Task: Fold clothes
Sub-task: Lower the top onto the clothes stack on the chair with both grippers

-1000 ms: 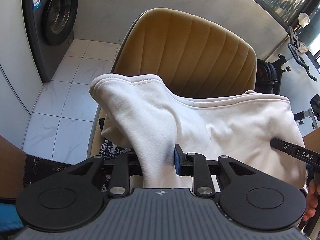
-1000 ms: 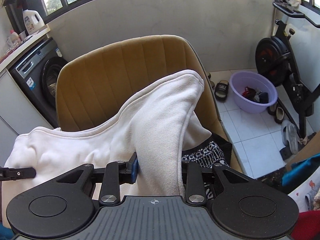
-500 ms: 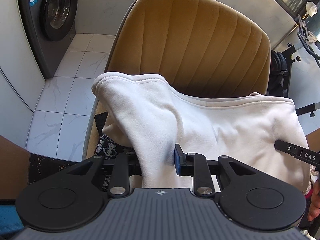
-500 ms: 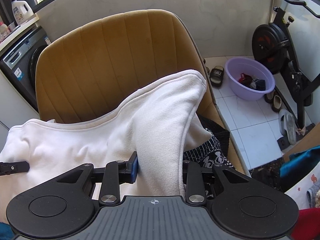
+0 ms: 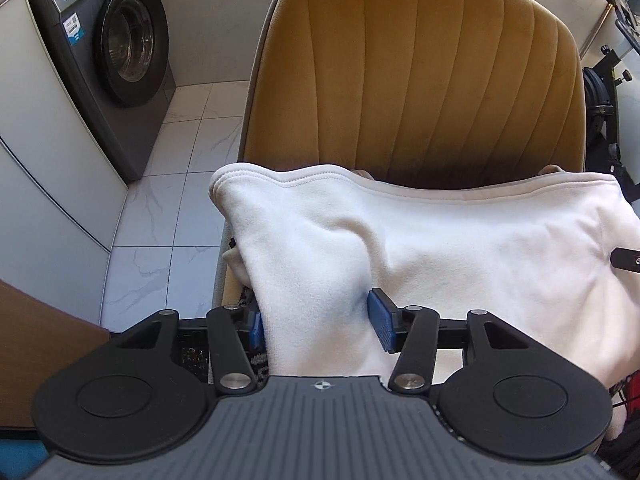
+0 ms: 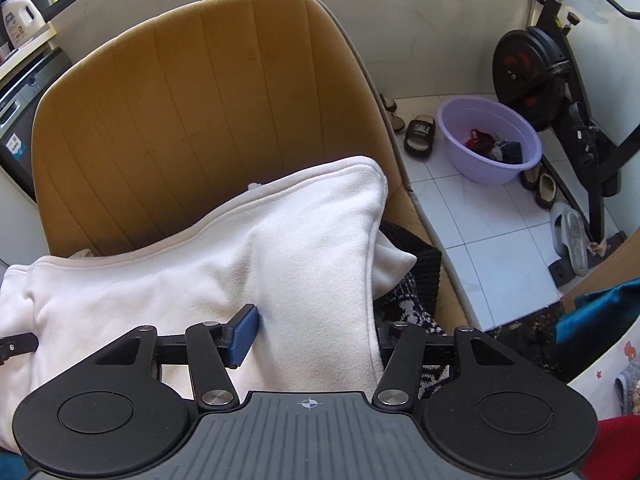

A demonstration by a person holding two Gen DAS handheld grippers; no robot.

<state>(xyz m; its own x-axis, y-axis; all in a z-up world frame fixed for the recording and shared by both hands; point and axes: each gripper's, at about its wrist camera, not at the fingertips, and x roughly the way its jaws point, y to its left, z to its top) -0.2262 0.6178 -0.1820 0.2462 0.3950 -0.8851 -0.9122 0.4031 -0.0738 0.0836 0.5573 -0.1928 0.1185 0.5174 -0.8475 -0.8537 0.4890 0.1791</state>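
The white garment [image 5: 420,248] now lies lower across the mustard chair [image 5: 420,80] seat, mid-frame, more chair back showing than before. The left gripper [image 5: 320,320] and right gripper [image 6: 312,332] jaws are opening, released, cloth loose between pads that earlier pinched it.

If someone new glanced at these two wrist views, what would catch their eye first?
Probably the white garment draped over the seat of the mustard chair, a fold of it between each opening gripper's jaws: left gripper, right gripper. Next, the lilac basin on the floor tiles.
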